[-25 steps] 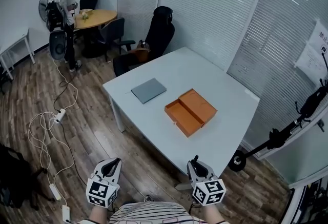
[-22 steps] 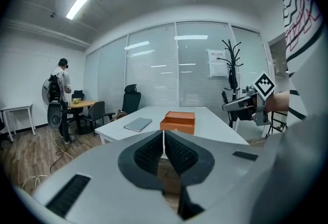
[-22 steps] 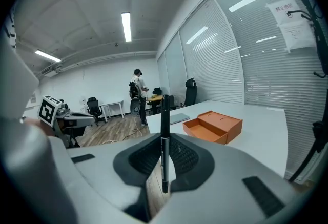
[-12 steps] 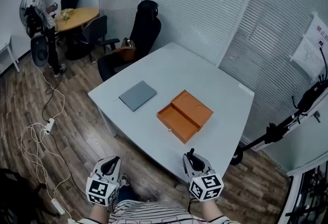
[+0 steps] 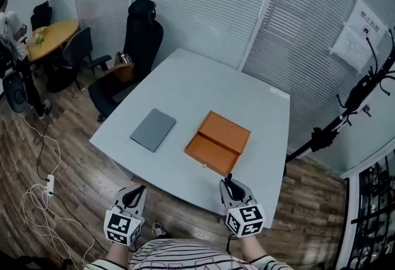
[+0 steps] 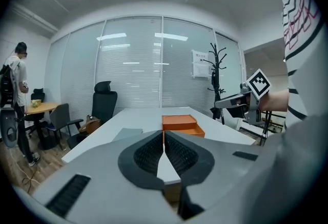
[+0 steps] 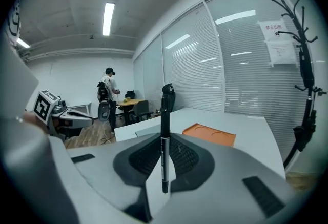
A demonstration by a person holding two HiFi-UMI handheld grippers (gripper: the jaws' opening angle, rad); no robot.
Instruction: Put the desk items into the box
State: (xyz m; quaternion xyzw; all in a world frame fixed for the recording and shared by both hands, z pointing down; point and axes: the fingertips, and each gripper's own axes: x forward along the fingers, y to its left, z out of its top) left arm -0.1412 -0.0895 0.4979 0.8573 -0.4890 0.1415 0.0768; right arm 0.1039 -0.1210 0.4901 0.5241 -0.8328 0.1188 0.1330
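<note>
On the white table (image 5: 203, 86), the orange box (image 5: 217, 143) lies open, its two halves flat side by side. Only their orange inner faces show, and one half has two shallow round hollows. A grey pad (image 5: 153, 129) lies near the box on its left, not touching it.

Before the table's near edge, the person holds both grippers up, short of the box. The right gripper (image 5: 231, 188) has its jaws closed on a black pen (image 7: 164, 115). The pen stands upright between the pads, its top rising well above them and its lower, silver part reaching below them. The left gripper (image 6: 163, 138) has its jaws pressed together with nothing between them, and it points at the box. A black chair (image 5: 145, 34) stands off the table's far left corner.
</note>
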